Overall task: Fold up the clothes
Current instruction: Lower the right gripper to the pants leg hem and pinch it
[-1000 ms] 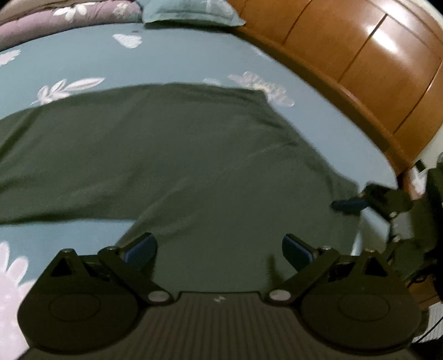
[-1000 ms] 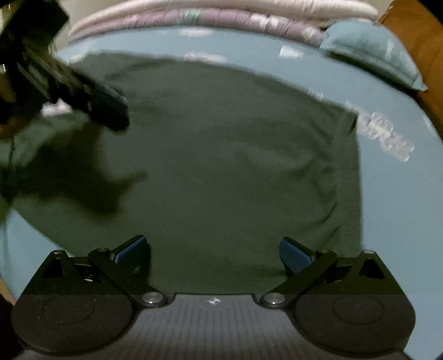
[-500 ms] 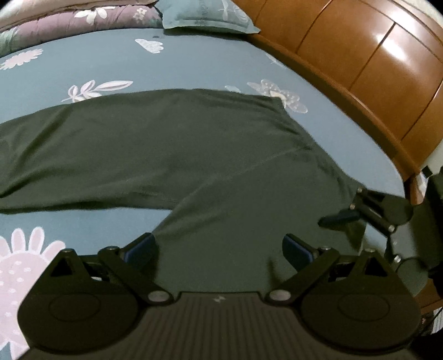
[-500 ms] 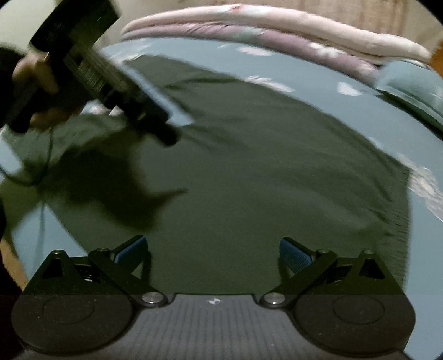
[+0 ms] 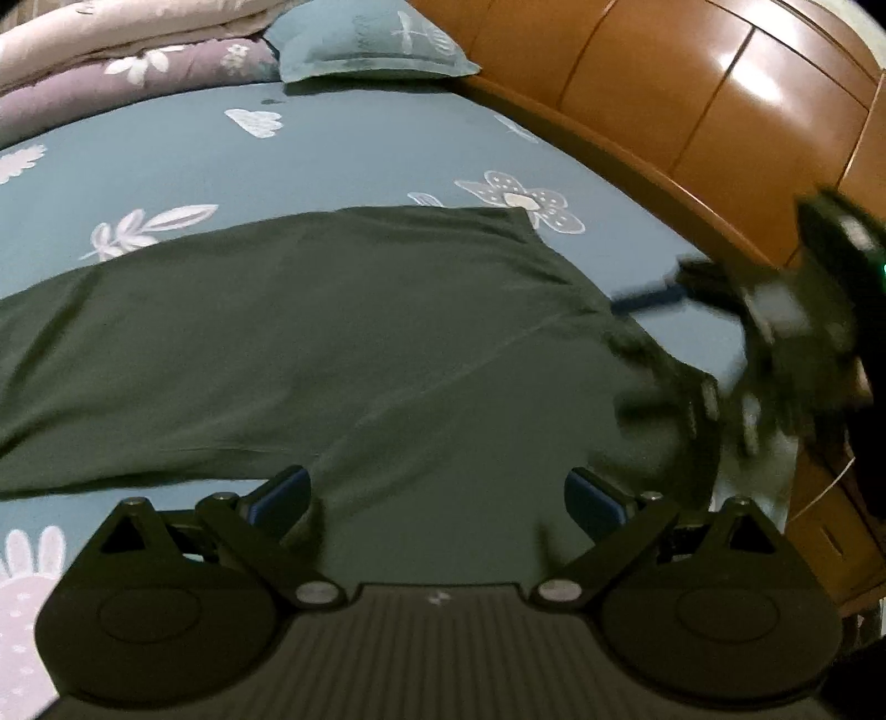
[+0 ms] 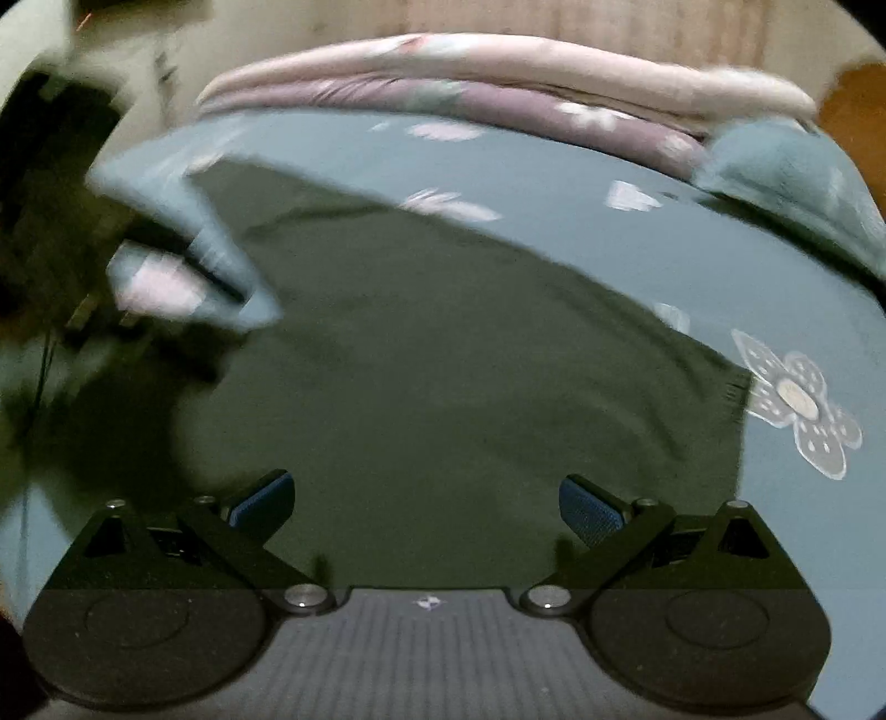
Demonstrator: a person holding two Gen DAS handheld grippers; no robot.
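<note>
A dark green garment [image 5: 343, 343] lies spread flat across a bed [image 5: 354, 144] covered in a blue floral sheet. The left tongs [image 5: 437, 498] hover over its near edge, blue pads wide apart and empty. The right tongs [image 6: 426, 501] hang likewise agape above the cloth, holding nothing. A teal pillow [image 5: 371, 47] and folded quilts [image 6: 498, 83] sit at the bed's far end, beside a wooden headboard [image 5: 692, 111].

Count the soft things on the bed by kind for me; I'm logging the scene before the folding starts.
Dark green garment: 1
Teal pillow: 1
Folded quilt stack at the far edge of the bedsheet: 1; I cannot tell how many quilts it holds
Total: 3
</note>
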